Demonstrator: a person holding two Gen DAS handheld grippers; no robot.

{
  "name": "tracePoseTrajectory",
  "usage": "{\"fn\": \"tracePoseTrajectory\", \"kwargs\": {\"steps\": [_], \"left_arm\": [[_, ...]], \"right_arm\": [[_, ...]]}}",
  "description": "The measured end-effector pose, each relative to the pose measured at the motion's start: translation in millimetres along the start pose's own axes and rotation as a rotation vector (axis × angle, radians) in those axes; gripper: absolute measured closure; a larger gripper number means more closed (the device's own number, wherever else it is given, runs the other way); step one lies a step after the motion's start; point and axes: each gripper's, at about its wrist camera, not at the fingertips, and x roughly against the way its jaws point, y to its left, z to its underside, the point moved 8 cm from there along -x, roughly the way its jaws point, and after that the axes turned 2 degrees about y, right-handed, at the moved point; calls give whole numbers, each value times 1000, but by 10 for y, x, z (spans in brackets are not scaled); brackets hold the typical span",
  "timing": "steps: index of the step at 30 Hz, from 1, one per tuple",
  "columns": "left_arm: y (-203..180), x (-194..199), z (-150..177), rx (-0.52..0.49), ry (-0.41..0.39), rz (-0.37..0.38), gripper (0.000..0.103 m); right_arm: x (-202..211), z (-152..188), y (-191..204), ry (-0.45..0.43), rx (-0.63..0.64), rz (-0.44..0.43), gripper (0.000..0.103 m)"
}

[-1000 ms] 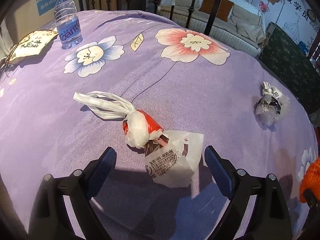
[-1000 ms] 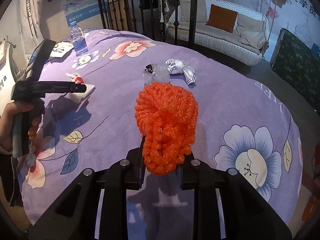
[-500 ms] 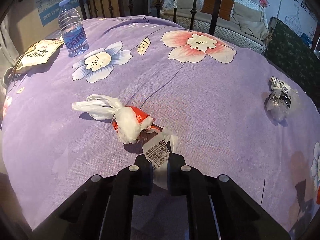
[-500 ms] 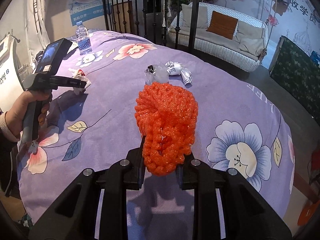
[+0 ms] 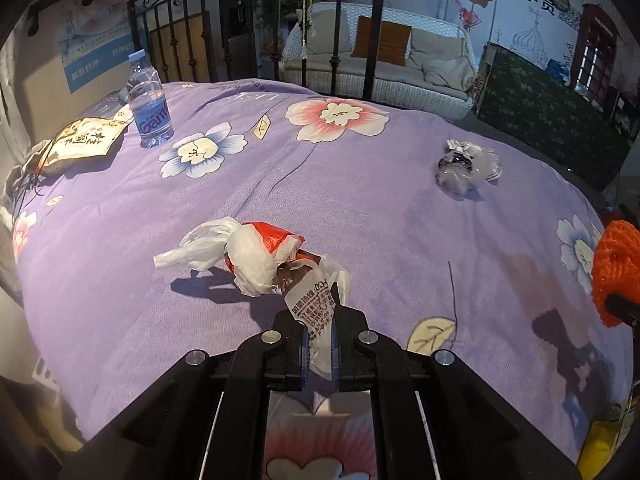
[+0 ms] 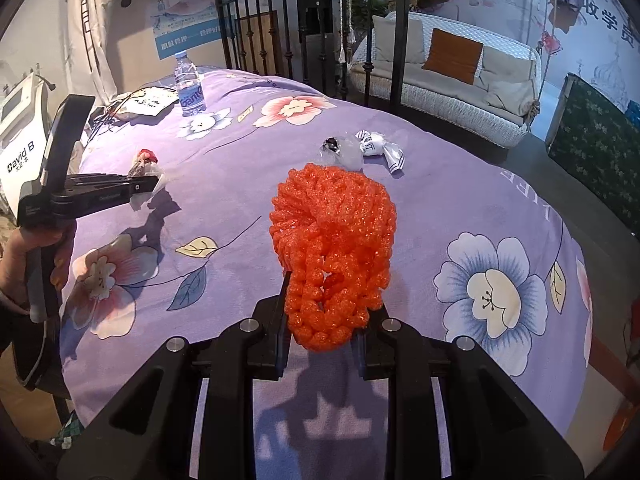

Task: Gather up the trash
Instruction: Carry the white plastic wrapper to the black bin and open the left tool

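My left gripper (image 5: 320, 320) is shut on a white plastic bag with a printed label (image 5: 314, 308), tied to a red and white bundle (image 5: 256, 252), lifted off the purple bedspread (image 5: 360, 200). In the right wrist view the left gripper (image 6: 140, 188) holds this bag (image 6: 146, 164) above the bed. My right gripper (image 6: 322, 320) is shut on an orange foam net (image 6: 332, 240), which also shows at the right edge of the left wrist view (image 5: 616, 268). A crumpled clear and white wrapper (image 5: 466, 166) lies on the bed, also in the right wrist view (image 6: 362, 148).
A water bottle (image 5: 149, 100) stands at the far left of the bed beside a printed paper bag (image 5: 80, 144). A black iron bed rail (image 5: 256, 40) runs behind, with a white wicker sofa (image 5: 384, 64) beyond. A white machine (image 6: 20, 140) stands left.
My left gripper closed on the white bag and has lifted it with the red bundle off the bed. My right gripper keeps holding the orange net.
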Motion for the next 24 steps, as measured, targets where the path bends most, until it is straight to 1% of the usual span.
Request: {"fn": "tracePoseTrajectory", "kwargs": {"steps": [8, 13, 19, 24], "left_arm": [[-79, 498, 429, -37, -27, 56, 96], [-96, 793, 702, -71, -57, 54, 96], [-63, 1112, 991, -77, -90, 46, 96], [29, 1340, 1238, -48, -112, 45, 96]], "right_arm": [[269, 138, 367, -20, 22, -44, 78], [431, 279, 658, -28, 29, -83, 78], [591, 490, 1071, -44, 84, -83, 78], [716, 666, 1487, -38, 111, -132, 78]]}}
